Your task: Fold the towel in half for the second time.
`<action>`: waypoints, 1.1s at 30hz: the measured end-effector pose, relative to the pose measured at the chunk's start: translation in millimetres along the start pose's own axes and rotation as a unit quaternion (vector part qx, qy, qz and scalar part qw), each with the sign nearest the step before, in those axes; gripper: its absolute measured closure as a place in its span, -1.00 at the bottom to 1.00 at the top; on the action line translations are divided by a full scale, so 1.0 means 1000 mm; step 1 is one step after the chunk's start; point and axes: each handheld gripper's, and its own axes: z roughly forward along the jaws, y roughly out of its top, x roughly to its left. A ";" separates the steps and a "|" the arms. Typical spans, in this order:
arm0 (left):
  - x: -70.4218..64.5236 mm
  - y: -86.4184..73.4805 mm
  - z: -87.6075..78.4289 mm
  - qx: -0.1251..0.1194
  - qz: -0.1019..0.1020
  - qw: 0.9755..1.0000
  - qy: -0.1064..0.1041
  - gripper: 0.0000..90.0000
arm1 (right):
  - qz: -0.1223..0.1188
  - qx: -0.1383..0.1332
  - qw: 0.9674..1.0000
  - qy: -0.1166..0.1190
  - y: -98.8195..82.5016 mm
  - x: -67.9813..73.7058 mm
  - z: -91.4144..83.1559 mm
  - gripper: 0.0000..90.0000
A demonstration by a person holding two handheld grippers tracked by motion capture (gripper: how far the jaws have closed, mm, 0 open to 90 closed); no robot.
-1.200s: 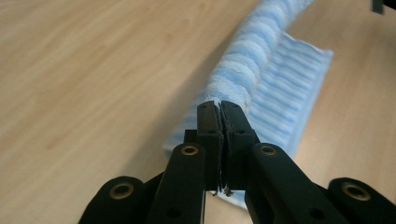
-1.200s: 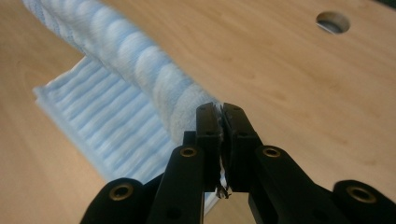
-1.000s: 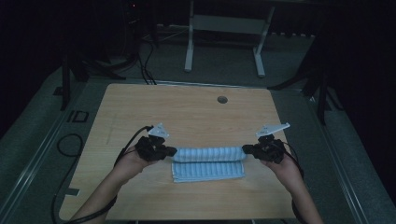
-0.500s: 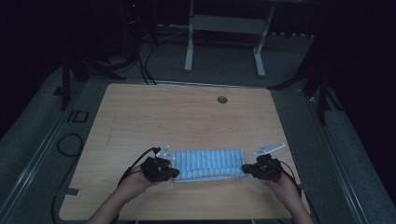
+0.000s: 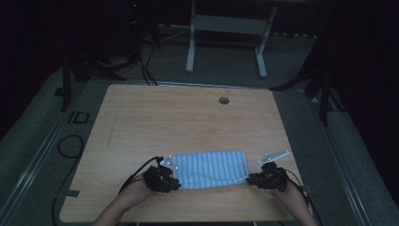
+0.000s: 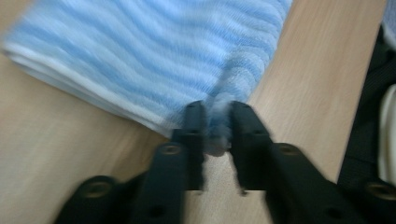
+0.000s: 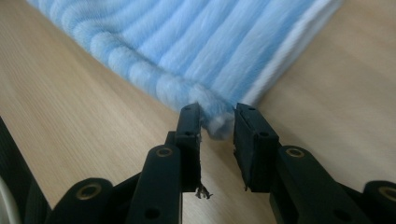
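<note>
**A:** Looking at the folded light-blue striped terry towel [image 5: 212, 168], it's lying flat on the pale wooden counter [image 5: 188, 122], close to the near edge, long side running left to right. The left gripper [image 5: 175, 180] is sitting at the towel's near left corner, the right gripper [image 5: 249, 179] at the near right corner. Both hands are resting low on the counter.

**B:** Are they pinching it or letting go? Kinda hard to tell from above.

**A:** The left gripper view is showing it better. The left gripper [image 6: 217, 128] has just been opening its jaws, and the towel's corner [image 6: 218, 122] is sitting bunched up between them. It's blurry, but the cloth seems to be filling the narrow gap, so I can't tell for sure whether the pads are pressing on it.

**B:** And the other side?

**A:** The right gripper [image 7: 217, 122] has also just been opening. Its jaws are standing slightly spread, with the towel's rolled corner [image 7: 218, 123] poking in between. There's a visible sliver of space on the right pad's side, so it isn't clamping the cloth.

**B:** Anything else on the counter?

**A:** Just a small round dark grommet hole [image 5: 224, 100] near the far edge, well apart from the towel. A white desk frame [image 5: 227, 28] is standing on the floor beyond.
</note>
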 end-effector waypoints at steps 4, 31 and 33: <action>0.002 0.011 -0.021 -0.045 0.001 0.999 0.020 0.26 | -0.005 -0.048 0.999 -0.006 0.019 0.002 -0.027 0.43; 0.054 0.022 0.031 -0.016 -0.014 0.999 0.032 -0.10 | -0.053 -0.005 0.998 -0.022 0.054 -0.002 0.058 0.02; 0.060 0.022 0.030 -0.018 -0.016 0.999 0.036 -0.10 | -0.054 -0.003 0.998 -0.022 0.060 -0.002 0.061 0.02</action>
